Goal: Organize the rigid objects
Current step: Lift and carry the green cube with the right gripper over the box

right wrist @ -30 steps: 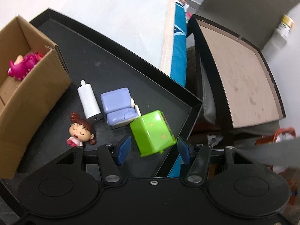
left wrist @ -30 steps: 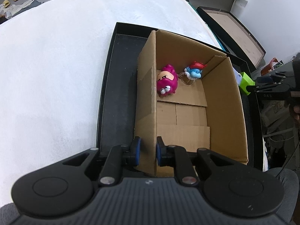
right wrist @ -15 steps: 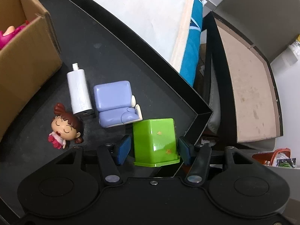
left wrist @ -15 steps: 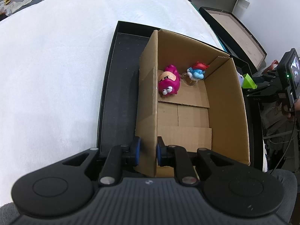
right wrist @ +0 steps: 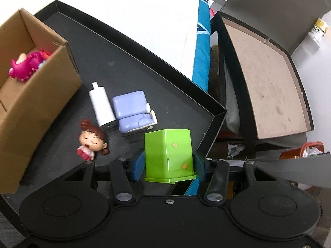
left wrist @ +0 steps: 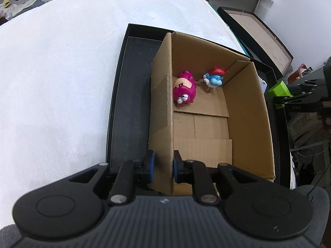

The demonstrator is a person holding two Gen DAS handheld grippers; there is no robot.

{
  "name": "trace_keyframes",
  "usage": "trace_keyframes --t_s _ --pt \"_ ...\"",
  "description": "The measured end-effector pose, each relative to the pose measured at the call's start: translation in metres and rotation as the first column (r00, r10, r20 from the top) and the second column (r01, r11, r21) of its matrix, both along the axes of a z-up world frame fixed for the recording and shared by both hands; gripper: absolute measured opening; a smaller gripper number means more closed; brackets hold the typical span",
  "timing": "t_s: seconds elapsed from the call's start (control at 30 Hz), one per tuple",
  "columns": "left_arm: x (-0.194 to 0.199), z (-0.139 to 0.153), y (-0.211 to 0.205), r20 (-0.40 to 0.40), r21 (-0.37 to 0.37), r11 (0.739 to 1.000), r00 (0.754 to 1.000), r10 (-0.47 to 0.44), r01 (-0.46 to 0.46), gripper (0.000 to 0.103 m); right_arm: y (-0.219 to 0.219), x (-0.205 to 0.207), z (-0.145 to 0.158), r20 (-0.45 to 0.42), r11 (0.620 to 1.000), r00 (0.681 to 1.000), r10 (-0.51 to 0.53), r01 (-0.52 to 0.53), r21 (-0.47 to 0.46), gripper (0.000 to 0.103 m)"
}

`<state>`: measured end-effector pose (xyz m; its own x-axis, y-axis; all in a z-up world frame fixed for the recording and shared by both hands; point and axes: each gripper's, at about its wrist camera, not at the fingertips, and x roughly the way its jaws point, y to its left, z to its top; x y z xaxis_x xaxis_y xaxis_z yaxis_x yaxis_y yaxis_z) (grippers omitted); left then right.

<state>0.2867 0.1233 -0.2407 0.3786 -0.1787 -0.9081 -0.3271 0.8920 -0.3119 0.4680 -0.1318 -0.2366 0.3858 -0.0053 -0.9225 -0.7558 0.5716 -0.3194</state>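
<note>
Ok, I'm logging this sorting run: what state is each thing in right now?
Cardboard box: open, upright, wall clamped by left tool.
Green cube: between right tool pads.
Pink toy: lying in box.
Blue figure: in box corner.
Girl figurine: lying on tray.
Purple armchair: tipped back.
White cylinder: lying flat.

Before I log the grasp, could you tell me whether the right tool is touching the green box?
Touching. In the right wrist view, the right tool has both blue pads pressed against the sides of the green box, no gap visible.
</note>
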Motion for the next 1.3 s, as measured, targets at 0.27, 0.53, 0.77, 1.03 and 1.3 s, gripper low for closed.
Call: trace_keyframes --t_s 0.27,0.53,0.77,1.03,1.3 --pt "0.001 0.003 -0.002 0.003 0.009 1.000 1.000 -0.006 0.006 0.017 0.006 -0.017 0.031 -0.001 0.999 1.000 -0.014 0.014 0.051 0.049" --pt "0.002 -0.001 0.002 0.008 -0.030 1.000 1.000 -0.008 0.008 0.018 0.018 -0.036 0.054 -0.035 0.995 0.999 -0.027 0.030 0.095 0.049" --pt "0.002 -0.001 0.003 0.013 -0.031 0.999 1.000 -0.019 0.019 0.018 0.033 -0.050 0.070 -0.037 0.994 0.999 -0.011 0.015 0.104 0.049" --pt "0.000 0.000 0.001 0.021 -0.021 0.999 0.999 -0.030 0.031 0.018 0.055 -0.059 0.074 -0.033 0.997 0.999 0.012 -0.009 0.079 0.049" --pt "0.000 0.000 0.004 0.024 -0.033 0.999 0.999 -0.031 0.032 0.019 0.077 -0.072 0.083 -0.038 0.993 0.999 0.035 -0.031 0.113 0.049"
